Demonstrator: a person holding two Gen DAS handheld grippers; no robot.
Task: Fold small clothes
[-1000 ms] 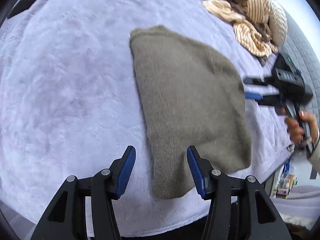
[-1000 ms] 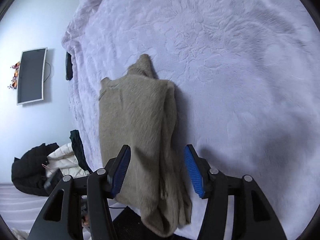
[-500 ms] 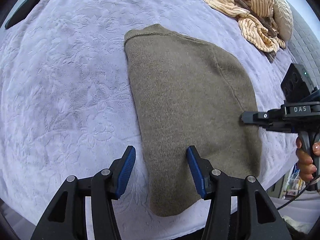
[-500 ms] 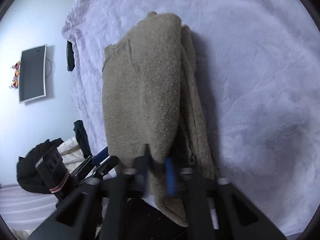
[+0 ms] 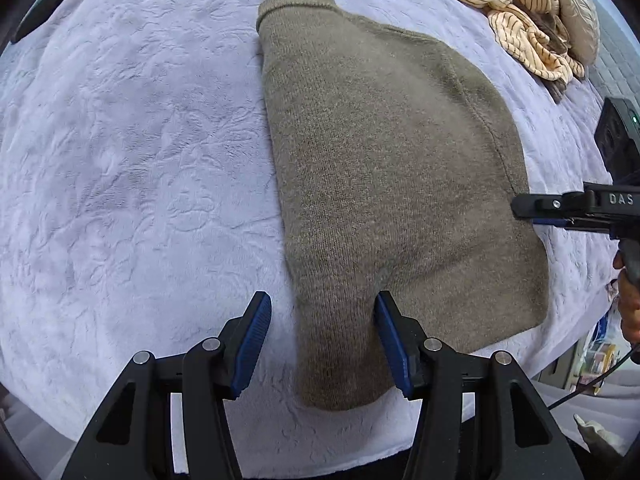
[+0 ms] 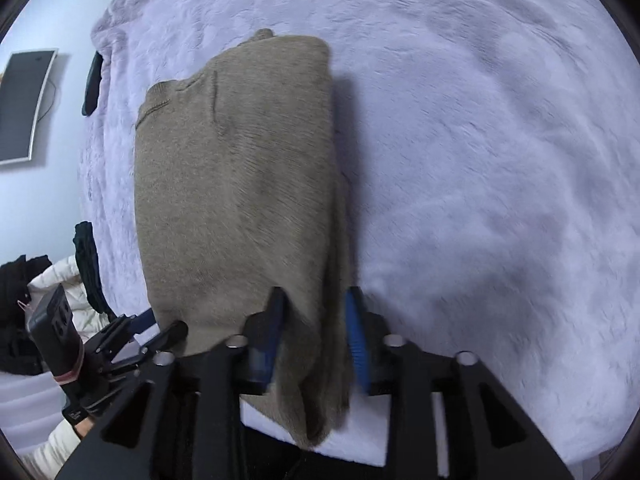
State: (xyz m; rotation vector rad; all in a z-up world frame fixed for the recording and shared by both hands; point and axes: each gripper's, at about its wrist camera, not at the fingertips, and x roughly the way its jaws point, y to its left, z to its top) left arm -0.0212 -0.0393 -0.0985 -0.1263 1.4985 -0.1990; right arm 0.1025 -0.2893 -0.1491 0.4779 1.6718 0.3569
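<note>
An olive-brown knit sweater (image 5: 384, 168) lies folded on the lilac bedspread (image 5: 132, 168). My left gripper (image 5: 320, 340) is open, its blue pads on either side of the sweater's near left corner. My right gripper (image 6: 314, 340) has its pads partly closed around the sweater's (image 6: 236, 184) near right folded edge, with fabric between them. The right gripper also shows at the sweater's right edge in the left wrist view (image 5: 536, 212). The left gripper shows at lower left in the right wrist view (image 6: 136, 330).
A heap of striped cream clothes (image 5: 520, 12) and a pillow (image 5: 580, 20) lie at the far right of the bed. A wall screen (image 6: 24, 104), dark clothes and a white jacket (image 6: 48, 284) lie beyond the bed's left side. The bed's edge is just below both grippers.
Both grippers came down and in toward the sweater's near edge. My right gripper went from wide open to narrowed around the folded edge. The left gripper stayed open.
</note>
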